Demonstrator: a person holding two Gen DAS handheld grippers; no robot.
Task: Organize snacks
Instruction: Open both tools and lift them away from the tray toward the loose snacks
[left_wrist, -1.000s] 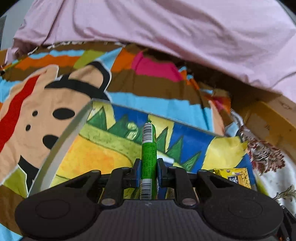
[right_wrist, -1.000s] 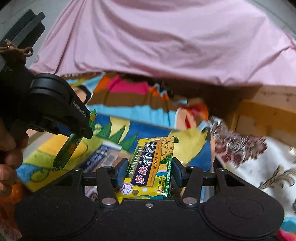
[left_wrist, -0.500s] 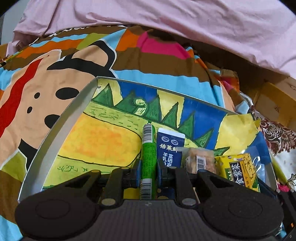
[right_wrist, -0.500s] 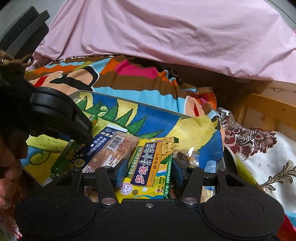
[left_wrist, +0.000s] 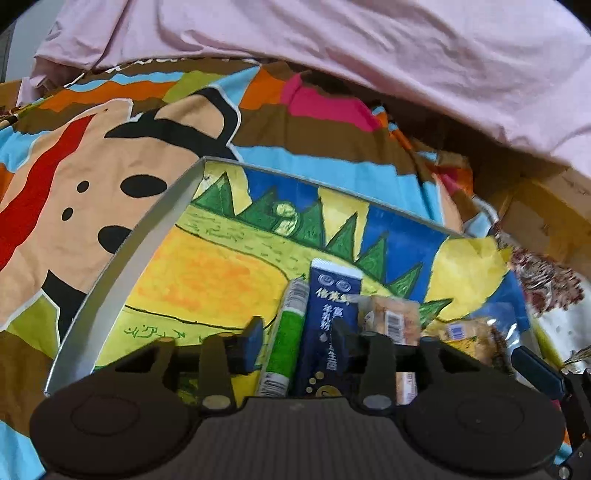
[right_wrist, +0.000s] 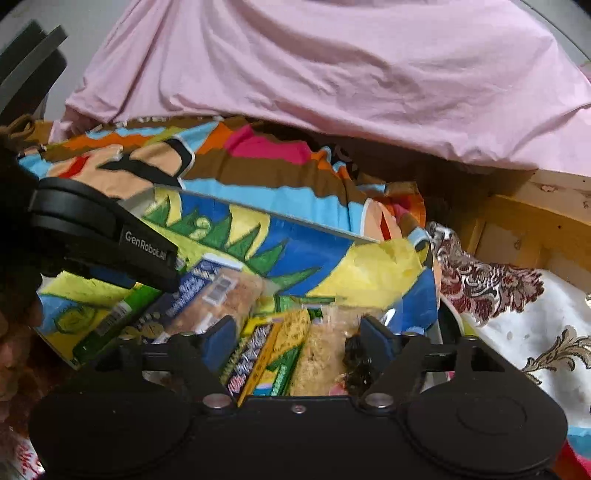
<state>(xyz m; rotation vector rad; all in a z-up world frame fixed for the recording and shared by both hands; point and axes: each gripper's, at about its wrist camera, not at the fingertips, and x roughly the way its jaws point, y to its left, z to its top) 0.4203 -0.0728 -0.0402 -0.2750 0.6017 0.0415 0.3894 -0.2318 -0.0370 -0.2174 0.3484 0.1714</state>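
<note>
Left gripper (left_wrist: 295, 341) jaws opening: the green stick pack (left_wrist: 284, 339) lies loose between them on the painted tray (left_wrist: 122, 273), navy pouch (left_wrist: 328, 332) touching at its 3 o'clock. Right gripper (right_wrist: 295, 338) jaws opening wide over the yellow-green biscuit pack (right_wrist: 266, 354), untouched. "GenRobot.AI" reads on the left gripper's housing at 9 o'clock.

One shallow metal tray (left_wrist: 122, 273) with a painted landscape bottom holds five snack packs: one slim green tube-shaped packet (left_wrist: 284, 332), one dark blue stick pack with white lettering (left_wrist: 325, 325), one clear-wrapped tan biscuit bar (right_wrist: 221, 299), one yellow-green cracker packet (right_wrist: 266, 354), and one clear bag of pale crumbly snack (right_wrist: 325, 354).
</note>
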